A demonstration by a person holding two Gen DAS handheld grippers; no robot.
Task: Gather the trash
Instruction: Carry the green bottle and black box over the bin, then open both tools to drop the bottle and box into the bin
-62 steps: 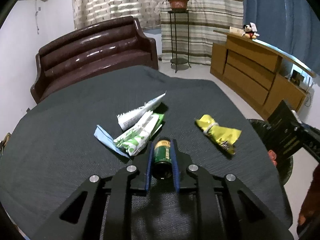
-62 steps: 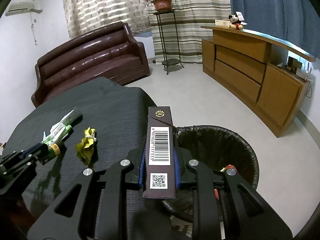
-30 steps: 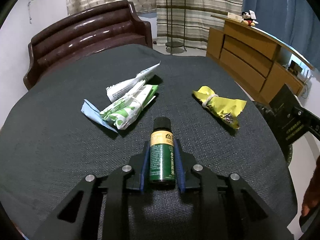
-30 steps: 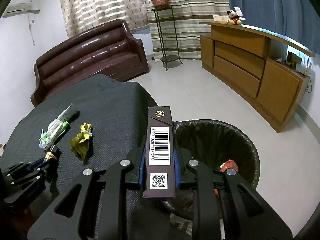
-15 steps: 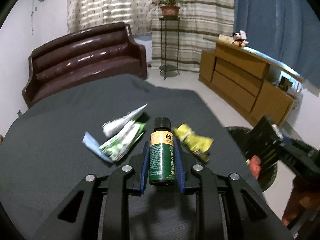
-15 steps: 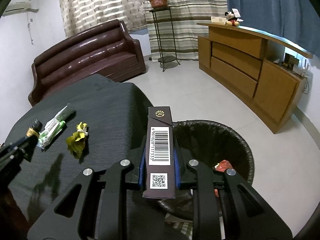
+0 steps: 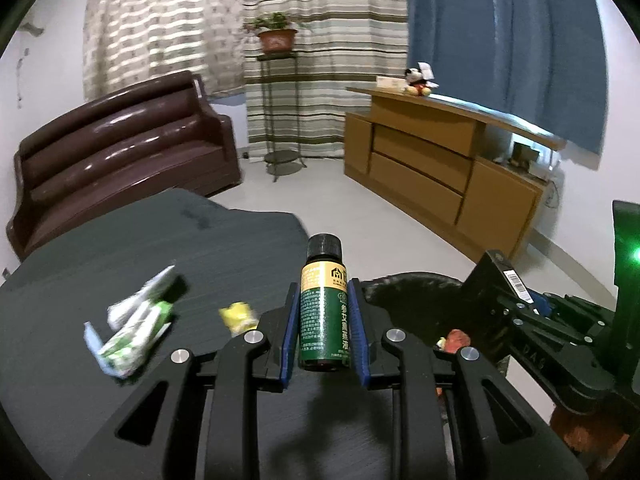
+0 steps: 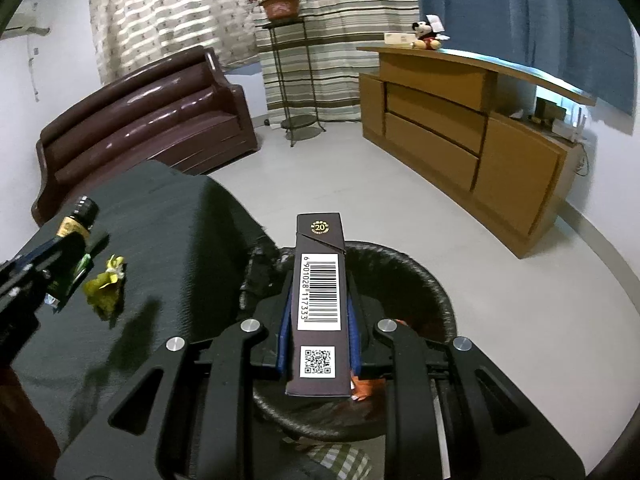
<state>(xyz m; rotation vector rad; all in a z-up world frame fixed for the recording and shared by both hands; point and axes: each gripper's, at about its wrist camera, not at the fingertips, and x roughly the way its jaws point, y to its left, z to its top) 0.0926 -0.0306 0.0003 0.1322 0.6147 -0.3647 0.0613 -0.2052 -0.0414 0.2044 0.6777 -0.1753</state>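
Bottle [image 7: 325, 312] clamped in left gripper [image 7: 324, 312], near trash bin [image 8: 424, 276] rim. Dark carton [image 8: 319, 304] gripped by right gripper [image 8: 318, 320] directly over bin. Yellow wrapper [image 7: 239, 317] and green-white wrappers [image 7: 134, 328] on table [image 7: 120, 248], left of bin.

A home living room: sofa [image 7: 120, 152], curtains [image 7: 312, 40], sideboard [image 7: 440, 176].

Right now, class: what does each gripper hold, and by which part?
Left gripper clamps the green bottle by its lower body. Right gripper clamps the dark box by its long sides, near its base.
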